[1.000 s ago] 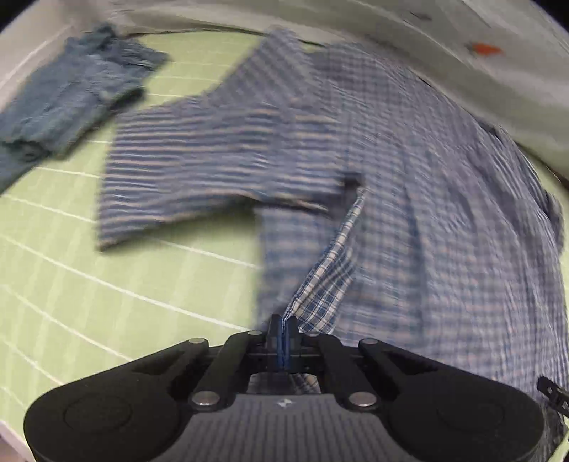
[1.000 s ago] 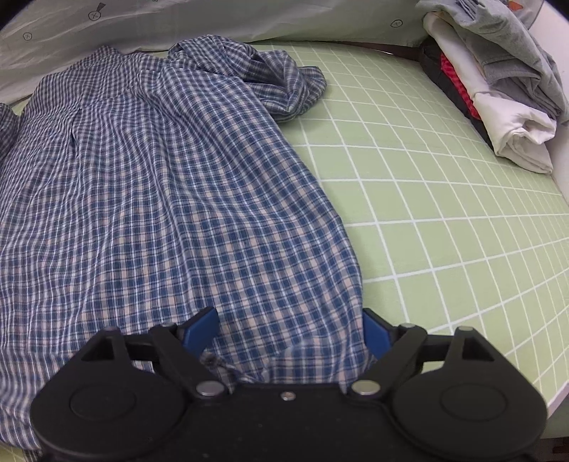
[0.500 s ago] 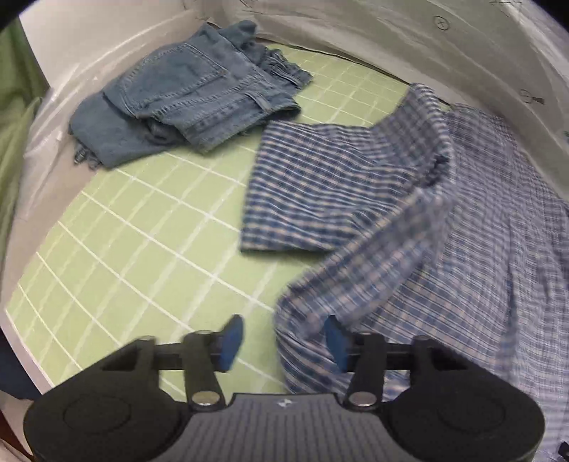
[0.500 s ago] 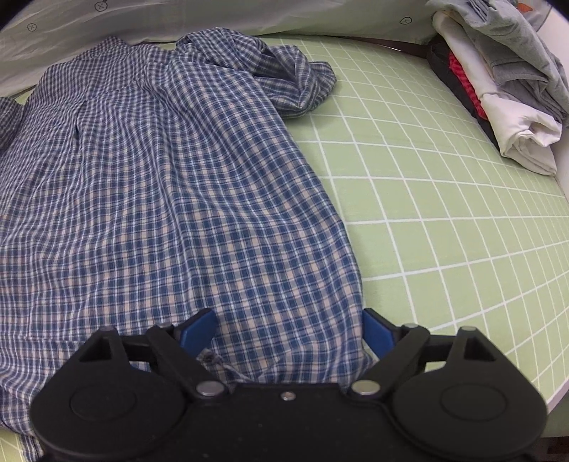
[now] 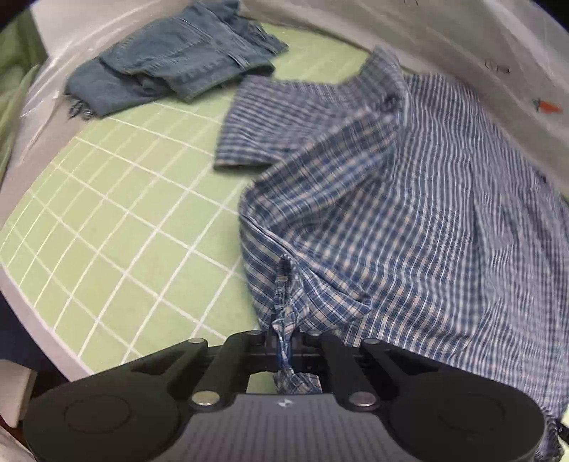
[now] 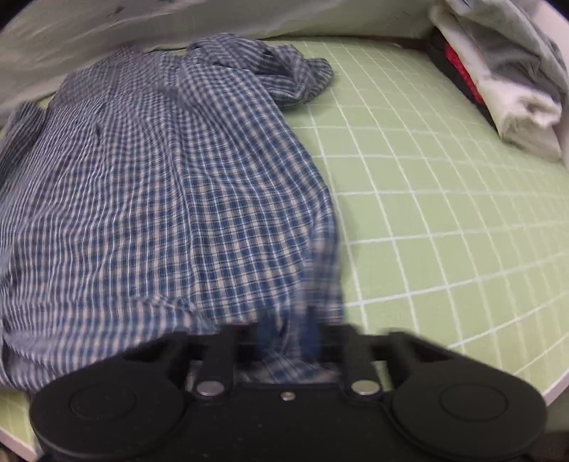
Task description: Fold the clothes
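A blue and white plaid shirt point(image 5: 409, 199) lies spread on the green gridded mat point(image 5: 117, 220), one sleeve flat toward the jeans. My left gripper point(image 5: 283, 350) is shut on the shirt's near left hem corner, a pinch of cloth standing up between its fingers. In the right wrist view the same shirt point(image 6: 160, 199) fills the left half, its other sleeve bunched at the far end. My right gripper point(image 6: 286, 341) is at the near right hem; its blue pads are blurred and close together with cloth between them.
Folded blue jeans point(image 5: 177, 60) lie at the mat's far left. A stack of folded white, grey and red clothes point(image 6: 505, 78) sits at the far right. A white sheet-covered wall point(image 6: 106, 32) runs behind. The mat's near edge point(image 6: 554, 387) is close.
My left gripper opened half a second ago and has now shut on the shirt's left hem corner. My right gripper's fingers have closed in from wide open onto the right hem.
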The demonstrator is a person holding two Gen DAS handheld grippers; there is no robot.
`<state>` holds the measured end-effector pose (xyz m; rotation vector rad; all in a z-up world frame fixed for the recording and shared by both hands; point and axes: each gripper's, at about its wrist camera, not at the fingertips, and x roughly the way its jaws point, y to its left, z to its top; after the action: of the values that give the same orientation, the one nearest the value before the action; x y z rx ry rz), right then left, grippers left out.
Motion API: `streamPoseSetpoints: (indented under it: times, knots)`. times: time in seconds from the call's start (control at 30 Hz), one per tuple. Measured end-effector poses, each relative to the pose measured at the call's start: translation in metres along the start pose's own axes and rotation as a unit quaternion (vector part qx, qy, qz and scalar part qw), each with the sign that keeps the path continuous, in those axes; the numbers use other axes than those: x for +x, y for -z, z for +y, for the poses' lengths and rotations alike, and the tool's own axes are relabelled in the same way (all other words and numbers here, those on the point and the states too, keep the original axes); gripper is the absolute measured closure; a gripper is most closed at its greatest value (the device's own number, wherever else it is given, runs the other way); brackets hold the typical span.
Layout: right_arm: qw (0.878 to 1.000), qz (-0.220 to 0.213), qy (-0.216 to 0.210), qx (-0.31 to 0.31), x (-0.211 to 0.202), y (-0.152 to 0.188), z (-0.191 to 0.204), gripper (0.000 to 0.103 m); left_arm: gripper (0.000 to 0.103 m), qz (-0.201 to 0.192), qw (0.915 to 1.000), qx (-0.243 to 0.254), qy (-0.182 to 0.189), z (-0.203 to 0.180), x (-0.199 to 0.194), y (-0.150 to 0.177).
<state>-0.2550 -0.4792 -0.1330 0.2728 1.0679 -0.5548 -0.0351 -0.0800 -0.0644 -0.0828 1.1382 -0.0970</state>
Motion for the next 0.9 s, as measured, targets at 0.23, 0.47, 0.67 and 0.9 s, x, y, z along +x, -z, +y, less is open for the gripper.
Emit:
streamPoseSetpoints:
  times: [0.23, 0.47, 0.67, 0.9]
  knots:
    - [0.999, -0.031, -0.029, 0.001, -0.047, 0.009, -0.016, 0.103, 0.095, -0.013, 0.9983, -0.046, -0.033, 0.034, -0.040, 0.016]
    - [0.999, 0.024, -0.023, 0.006, -0.030, 0.027, -0.018, 0.033, 0.040, 0.020, 0.9940, -0.072, -0.080, 0.047, -0.048, 0.048]
    - [0.999, -0.046, -0.020, 0.016, -0.039, -0.007, -0.026, 0.010, 0.019, -0.036, 0.9982, -0.001, -0.048, -0.017, -0.060, 0.021]
    - [0.993, -0.116, -0.030, 0.006, -0.035, -0.050, -0.032, 0.000, 0.007, -0.075, 0.9943, 0.075, 0.012, -0.110, -0.063, -0.006]
